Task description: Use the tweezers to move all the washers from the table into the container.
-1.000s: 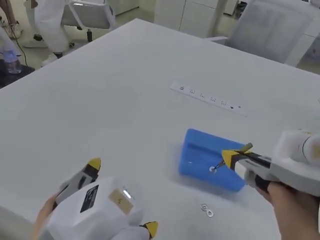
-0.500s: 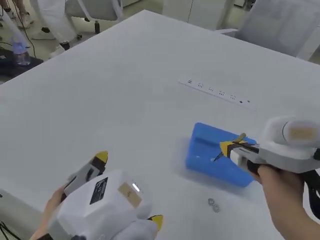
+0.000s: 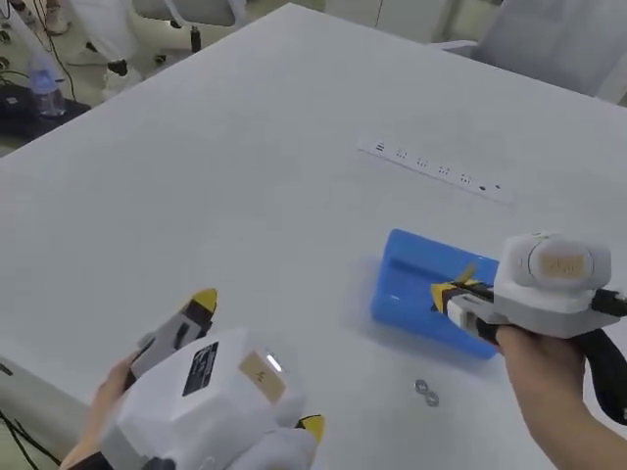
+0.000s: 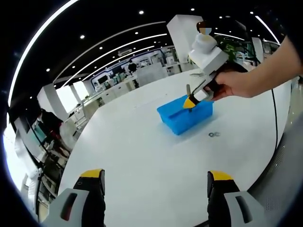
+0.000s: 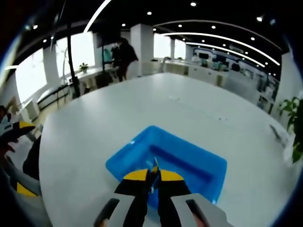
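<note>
Two washers (image 3: 426,393) lie side by side on the white table (image 3: 245,176), near the blue container (image 3: 416,294) on its side towards the person and apart from its wall. From the head view, the right gripper (image 3: 453,294) hangs over the container's near right part, held from below by a hand (image 3: 534,367), and the left gripper (image 3: 258,362) sits low at the near edge with its yellow-tipped jaws spread wide and nothing between them.

Looking along the right gripper's own jaws, the right gripper view adds what the head view is too coarse to give: the jaws are pressed together on the thin metal tweezers (image 5: 155,166), whose tip points down into the container's (image 5: 165,156) hollow. Whether the tip pinches a washer I cannot tell.

From the far side, the left gripper view gives the side-on layout: the right gripper (image 4: 190,101) tilts down over the container (image 4: 182,118), the washers (image 4: 214,134) rest on the table just off the container's corner, and the left gripper's (image 4: 156,175) jaws stand well apart.

Beyond the container, a white power strip (image 3: 436,171) lies flat on the table
</note>
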Demonstrator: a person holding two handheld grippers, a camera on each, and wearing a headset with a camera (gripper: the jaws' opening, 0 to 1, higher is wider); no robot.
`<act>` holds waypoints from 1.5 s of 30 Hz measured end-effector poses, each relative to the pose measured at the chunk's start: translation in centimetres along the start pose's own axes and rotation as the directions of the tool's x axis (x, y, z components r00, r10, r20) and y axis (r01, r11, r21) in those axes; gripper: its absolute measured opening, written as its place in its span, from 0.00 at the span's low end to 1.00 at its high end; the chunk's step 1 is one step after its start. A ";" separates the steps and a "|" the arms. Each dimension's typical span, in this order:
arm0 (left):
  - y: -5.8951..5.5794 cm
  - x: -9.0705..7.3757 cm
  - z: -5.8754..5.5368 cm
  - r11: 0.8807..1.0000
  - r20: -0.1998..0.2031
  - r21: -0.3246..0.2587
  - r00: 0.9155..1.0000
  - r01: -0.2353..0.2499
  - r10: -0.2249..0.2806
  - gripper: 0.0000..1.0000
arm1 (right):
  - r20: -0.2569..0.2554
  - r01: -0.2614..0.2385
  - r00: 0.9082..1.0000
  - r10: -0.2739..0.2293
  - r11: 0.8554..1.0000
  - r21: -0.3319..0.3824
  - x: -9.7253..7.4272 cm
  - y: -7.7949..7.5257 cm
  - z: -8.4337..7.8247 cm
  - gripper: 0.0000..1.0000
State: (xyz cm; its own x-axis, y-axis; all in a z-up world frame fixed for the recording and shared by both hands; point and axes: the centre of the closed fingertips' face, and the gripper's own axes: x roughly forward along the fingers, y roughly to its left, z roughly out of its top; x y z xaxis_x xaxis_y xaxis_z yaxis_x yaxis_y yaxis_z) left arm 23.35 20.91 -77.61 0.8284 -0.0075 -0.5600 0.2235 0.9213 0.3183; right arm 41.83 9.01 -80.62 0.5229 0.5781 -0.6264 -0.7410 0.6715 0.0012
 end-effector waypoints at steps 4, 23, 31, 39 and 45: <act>0.0 0.0 -0.1 1.000 -0.005 0.003 1.000 0.001 -0.001 0.91 | 0.006 0.003 1.000 -0.003 1.000 0.002 0.0 0.1 -0.1 0.03; -0.2 -0.1 0.2 1.000 0.010 0.005 1.000 0.010 -0.010 0.92 | 0.107 0.007 0.994 -0.007 1.000 0.002 -4.1 0.7 3.0 0.04; -0.1 -0.3 0.6 1.000 0.034 -0.021 0.999 0.017 -0.017 0.93 | 0.133 -0.007 0.991 0.003 1.000 0.027 -6.9 2.6 2.7 0.04; -0.3 -0.4 0.8 0.999 0.045 -0.027 0.999 0.030 -0.028 0.93 | 0.124 -0.030 0.992 0.024 0.998 0.048 -7.6 3.8 1.0 0.04; -0.4 -0.4 0.8 0.999 0.043 -0.034 0.998 0.042 -0.040 0.93 | 0.077 -0.040 0.996 0.035 0.997 0.065 -6.7 4.2 -1.4 0.04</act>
State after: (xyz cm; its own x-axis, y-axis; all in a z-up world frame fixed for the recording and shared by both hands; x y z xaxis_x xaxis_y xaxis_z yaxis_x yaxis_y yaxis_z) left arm 23.34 20.19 -76.89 0.8403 -0.0612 -0.5387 0.2403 0.9327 0.2689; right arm 34.63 7.28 -77.45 0.5277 0.6351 -0.5640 -0.7323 0.6766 0.0767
